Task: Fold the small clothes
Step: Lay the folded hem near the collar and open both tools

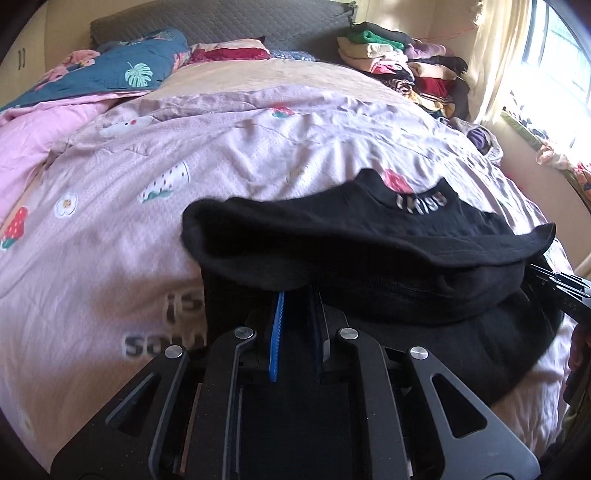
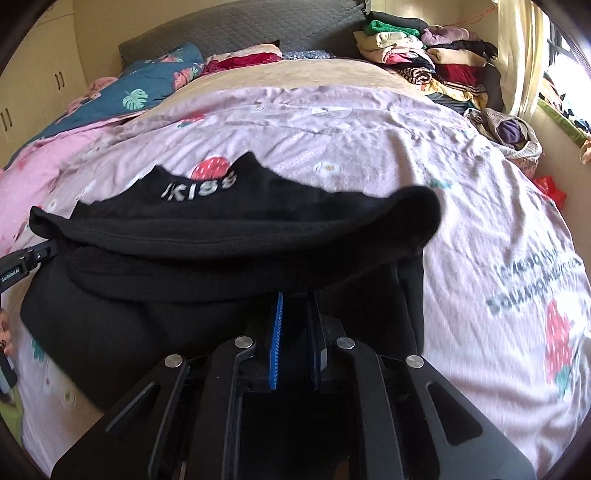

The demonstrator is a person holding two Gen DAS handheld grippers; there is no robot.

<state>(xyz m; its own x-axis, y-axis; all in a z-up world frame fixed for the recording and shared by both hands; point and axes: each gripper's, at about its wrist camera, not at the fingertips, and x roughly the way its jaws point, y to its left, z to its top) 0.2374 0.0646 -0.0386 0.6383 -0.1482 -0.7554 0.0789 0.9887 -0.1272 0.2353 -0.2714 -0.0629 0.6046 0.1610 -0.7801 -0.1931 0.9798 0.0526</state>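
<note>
- A black garment point(image 1: 369, 254) with pale lettering near its neckline lies on a bed, in the lower centre and lower right of the left wrist view; in the right wrist view the same garment point(image 2: 221, 258) fills the lower centre and left.
- One edge of the garment is lifted and doubled over the rest, forming a thick rolled fold across the middle of each frame.
- The left claw point(image 1: 297, 295) sits at bottom centre of its own view, its blue-padded fingers narrowly parted, with the fingertips hidden under the lifted black cloth, which they grip.
- The right claw point(image 2: 295, 297) sits at bottom centre of its own view, likewise nearly closed on the fold, fingertips buried beneath the cloth.
- Each claw also appears at the edge of the other view: the right one at the right edge of the left view, the left one at the left edge of the right view, both touching the ends of the fold.
- The bed is covered by a pale lilac-pink quilt point(image 1: 240, 147) printed with strawberries, daisies and dark lettering.
- A blue quilt with leaf prints point(image 1: 122, 66) lies bunched at upper left.
- A pile of folded clothes point(image 1: 402, 62) in mixed colours sits at upper right, beside a cream curtain point(image 1: 498, 66) and a bright window.
- A grey quilted headboard point(image 2: 240, 26) runs along the top.
</note>
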